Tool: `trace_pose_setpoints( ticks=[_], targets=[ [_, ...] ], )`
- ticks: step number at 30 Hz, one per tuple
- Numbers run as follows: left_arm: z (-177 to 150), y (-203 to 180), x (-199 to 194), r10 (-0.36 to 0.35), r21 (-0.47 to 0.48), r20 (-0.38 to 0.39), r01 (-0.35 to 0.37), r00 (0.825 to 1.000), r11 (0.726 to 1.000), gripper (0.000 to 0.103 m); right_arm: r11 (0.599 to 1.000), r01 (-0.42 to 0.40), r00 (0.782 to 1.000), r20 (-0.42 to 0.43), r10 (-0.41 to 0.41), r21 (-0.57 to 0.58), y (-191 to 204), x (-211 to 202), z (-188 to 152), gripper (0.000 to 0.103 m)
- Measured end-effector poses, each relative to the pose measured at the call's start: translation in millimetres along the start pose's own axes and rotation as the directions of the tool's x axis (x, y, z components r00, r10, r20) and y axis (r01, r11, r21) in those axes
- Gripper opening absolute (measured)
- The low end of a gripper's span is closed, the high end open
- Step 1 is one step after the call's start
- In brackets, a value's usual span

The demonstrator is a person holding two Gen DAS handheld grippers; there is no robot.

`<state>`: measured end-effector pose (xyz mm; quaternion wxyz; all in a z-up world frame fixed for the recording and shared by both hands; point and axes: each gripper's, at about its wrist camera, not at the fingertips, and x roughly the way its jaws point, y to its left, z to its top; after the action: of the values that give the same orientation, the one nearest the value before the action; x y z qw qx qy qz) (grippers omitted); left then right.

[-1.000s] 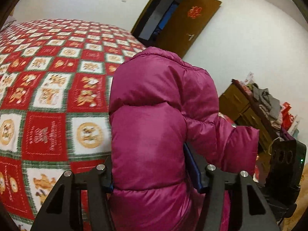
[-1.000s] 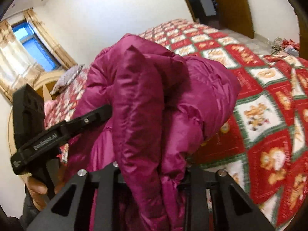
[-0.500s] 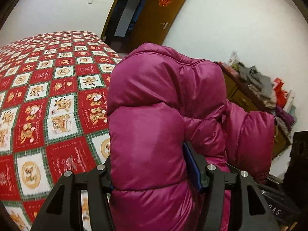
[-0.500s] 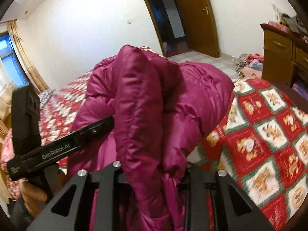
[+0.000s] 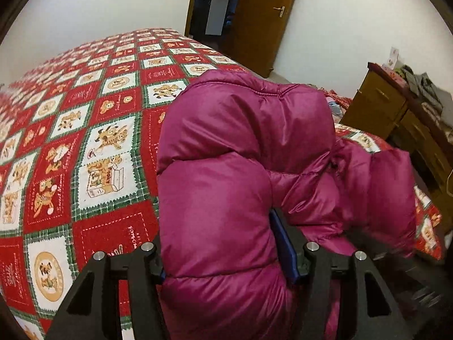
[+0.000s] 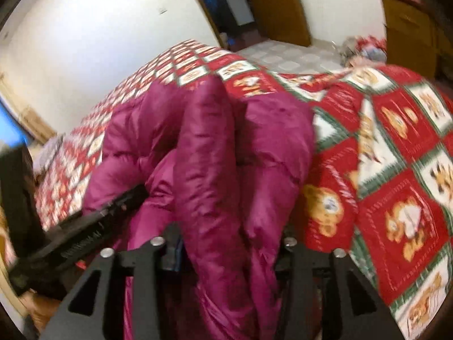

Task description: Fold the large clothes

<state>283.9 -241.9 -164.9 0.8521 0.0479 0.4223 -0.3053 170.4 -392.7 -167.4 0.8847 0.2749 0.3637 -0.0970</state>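
A puffy magenta down jacket (image 5: 226, 170) fills the middle of the left wrist view, bunched up over the bed. My left gripper (image 5: 223, 257) is shut on a thick fold of it, which hides the fingertips. In the right wrist view the same jacket (image 6: 226, 155) stands in tall folds. My right gripper (image 6: 226, 246) is shut on another fold. The left gripper's body (image 6: 79, 232) shows at the left of that view, close beside the jacket. The right wrist view is blurred.
The bed has a red, white and green patchwork quilt (image 5: 85, 141) with bear pictures. A wooden dresser (image 5: 396, 113) piled with clothes stands at the right. A brown door (image 5: 260, 14) stands open at the back wall. Clothes lie on the tiled floor (image 6: 283, 53).
Both grippers have swung with the jacket towards the door and dresser side and lowered over the quilt. Both stay shut on the jacket.
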Motion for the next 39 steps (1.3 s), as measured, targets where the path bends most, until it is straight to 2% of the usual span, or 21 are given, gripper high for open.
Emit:
trace_pose_setpoints(
  ticks=[3,6,8,10,12,13,15,17,24,28,31,35,37,39],
  targets=[
    [-2,-1,3,0.017,0.009,0.01,-0.017,1.0,1.0,0.062,1.0,0.024,0.995,0.092,-0.025,0.01,0,-33,4,0.048],
    [-2,-1,6,0.031,0.01,0.011,-0.031,0.999,0.999,0.063,0.993,0.106,0.976,0.196,-0.093,-0.056,16,-56,14,0.048],
    [-3,-3,6,0.036,0.017,0.01,-0.036,0.999,0.999,0.063,0.986,0.135,0.965,0.24,-0.107,-0.102,29,-58,25,0.046],
    [-2,-3,6,0.039,0.02,0.01,-0.039,0.999,0.999,0.063,0.968,0.179,0.965,0.223,-0.138,-0.177,48,-43,34,0.042],
    [-3,-4,5,0.039,0.021,0.009,-0.039,0.999,0.999,0.063,0.954,0.209,0.968,0.185,-0.17,-0.216,55,-17,44,0.033],
    [-3,-4,5,0.038,0.023,0.01,-0.039,0.999,0.999,0.063,0.949,0.231,0.967,0.154,-0.201,-0.213,52,-1,48,0.028],
    [-3,-3,6,0.037,0.022,0.009,-0.038,0.999,0.999,0.063,0.951,0.255,0.966,0.094,-0.241,-0.175,43,26,50,0.028],
    [-2,-1,7,0.035,0.015,0.006,-0.035,0.999,0.999,0.064,0.954,0.264,0.964,0.063,-0.258,-0.139,31,34,44,0.028],
    [3,1,14,0.036,0.015,-0.003,-0.036,0.999,0.999,0.069,0.963,0.269,0.962,0.069,-0.266,-0.037,14,41,28,0.028],
    [5,6,19,0.038,0.003,-0.004,-0.038,0.999,0.999,0.071,0.96,0.279,0.955,0.102,-0.278,0.011,15,50,23,0.028],
    [7,10,25,0.036,-0.01,-0.007,-0.037,0.999,0.999,0.075,0.954,0.297,0.95,0.092,-0.3,0.042,17,58,26,0.027],
    [10,16,21,0.035,-0.024,-0.032,-0.036,0.999,0.999,0.079,0.916,0.4,0.906,0.146,-0.398,0.012,32,63,20,0.028],
    [9,11,5,0.094,0.027,-0.005,-0.094,0.996,0.995,0.079,0.913,0.407,0.9,0.168,-0.401,-0.001,35,61,17,0.028],
    [4,3,-17,0.167,0.099,0.063,-0.172,0.984,0.98,0.079,0.922,0.387,0.912,0.146,-0.383,-0.003,32,57,20,0.029]
  ],
)
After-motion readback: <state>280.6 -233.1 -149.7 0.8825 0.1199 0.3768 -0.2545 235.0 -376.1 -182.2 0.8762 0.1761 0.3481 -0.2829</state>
